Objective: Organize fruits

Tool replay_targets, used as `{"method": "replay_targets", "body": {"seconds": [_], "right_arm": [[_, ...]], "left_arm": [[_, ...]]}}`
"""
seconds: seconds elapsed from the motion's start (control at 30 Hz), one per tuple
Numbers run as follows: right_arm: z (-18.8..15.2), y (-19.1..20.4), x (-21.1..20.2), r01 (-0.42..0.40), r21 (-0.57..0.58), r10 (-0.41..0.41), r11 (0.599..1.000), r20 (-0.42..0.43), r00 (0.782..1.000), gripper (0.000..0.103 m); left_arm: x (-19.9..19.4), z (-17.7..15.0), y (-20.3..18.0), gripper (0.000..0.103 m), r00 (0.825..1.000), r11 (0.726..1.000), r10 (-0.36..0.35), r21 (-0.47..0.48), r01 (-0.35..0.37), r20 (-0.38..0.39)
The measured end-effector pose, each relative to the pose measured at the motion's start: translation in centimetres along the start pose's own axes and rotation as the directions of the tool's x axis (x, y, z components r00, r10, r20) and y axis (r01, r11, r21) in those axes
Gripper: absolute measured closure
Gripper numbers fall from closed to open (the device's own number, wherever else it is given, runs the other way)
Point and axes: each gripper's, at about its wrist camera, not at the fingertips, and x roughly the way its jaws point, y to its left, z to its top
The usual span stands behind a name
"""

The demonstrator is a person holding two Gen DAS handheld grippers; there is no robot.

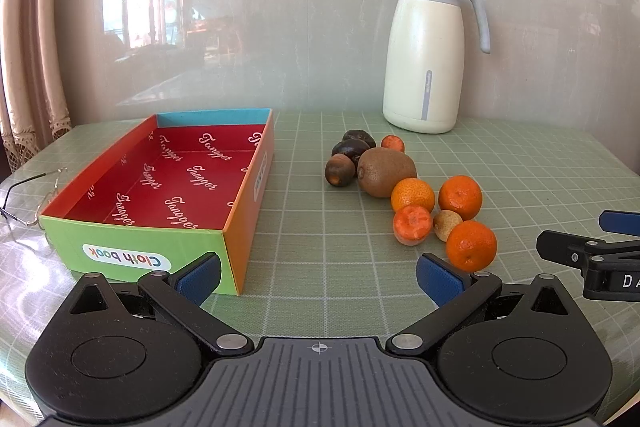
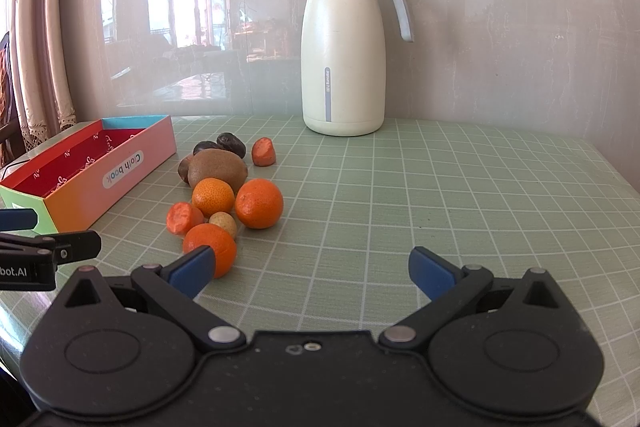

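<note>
One kiwi (image 1: 386,171) lies crosswise, its stem end toward the box (image 1: 160,187).

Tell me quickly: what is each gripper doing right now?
Left gripper: open, holding nothing.
Right gripper: open, holding nothing.

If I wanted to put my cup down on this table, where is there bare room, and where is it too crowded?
Free: the wide stretch of green mat right of the fruit, running back beside the jug, and the strip between the box and the fruit. The box is empty too. Crowded: the cluster around the kiwi and oranges, and the glasses left of the box.
</note>
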Motion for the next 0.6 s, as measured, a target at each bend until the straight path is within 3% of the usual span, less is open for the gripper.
{"method": "replay_targets", "body": {"seconds": [0.6], "right_arm": [[-0.03, 0.02, 0.06, 0.000, -0.002, 0.000, 1.000, -0.002, 1.000, 0.000]], "left_arm": [[0.00, -0.04, 0.01, 0.000, 1.000, 1.000, -0.002, 0.001, 0.002, 0.001]]}}
